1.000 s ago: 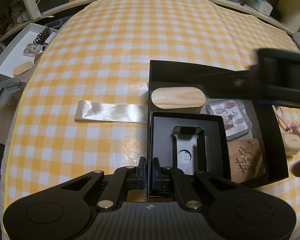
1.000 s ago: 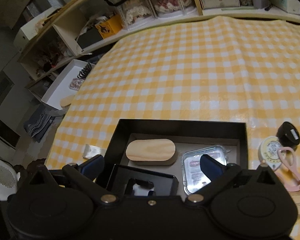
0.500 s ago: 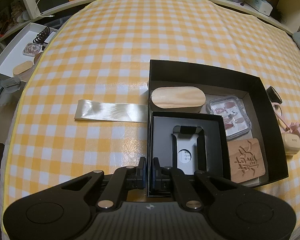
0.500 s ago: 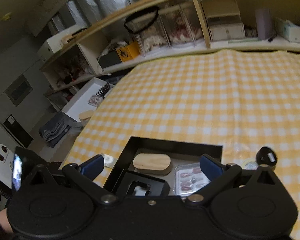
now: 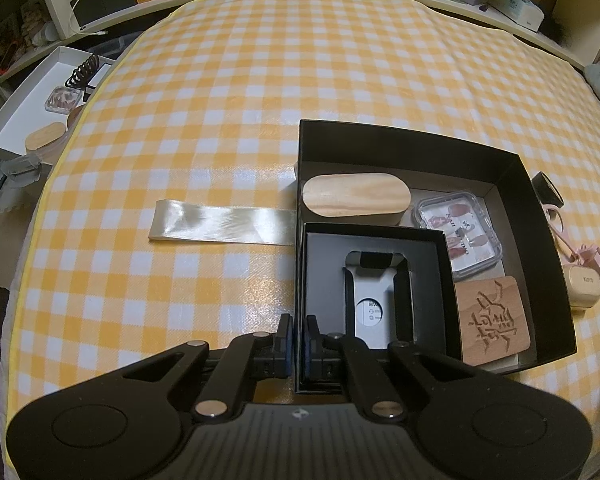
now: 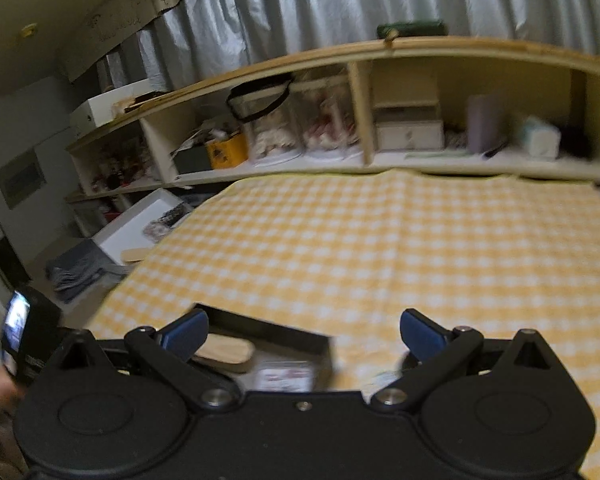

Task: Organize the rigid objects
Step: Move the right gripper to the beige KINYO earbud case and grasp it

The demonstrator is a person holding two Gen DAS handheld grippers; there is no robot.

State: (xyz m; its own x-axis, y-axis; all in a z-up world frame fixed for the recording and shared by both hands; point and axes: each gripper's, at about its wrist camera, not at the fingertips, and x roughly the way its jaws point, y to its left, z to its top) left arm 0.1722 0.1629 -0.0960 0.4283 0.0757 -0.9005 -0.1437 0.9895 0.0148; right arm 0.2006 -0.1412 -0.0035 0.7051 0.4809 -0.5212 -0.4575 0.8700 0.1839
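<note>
You see a yellow-checked tablecloth (image 5: pixel 260 92), a cream ribbon strip (image 5: pixel 220 226) lying flat on it, cluttered shelves (image 6: pixel 380 128) behind, and grey curtains (image 6: pixel 340 12) above.

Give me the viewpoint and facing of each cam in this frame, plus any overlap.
Left wrist: above the table's near edge, looking down at the black box; left gripper shows, shut on the box's left wall.
Right wrist: raised, facing across the checked tablecloth toward the shelves; right gripper shows, open and empty.
Shared: black box, oval wooden piece and clear case.
</note>
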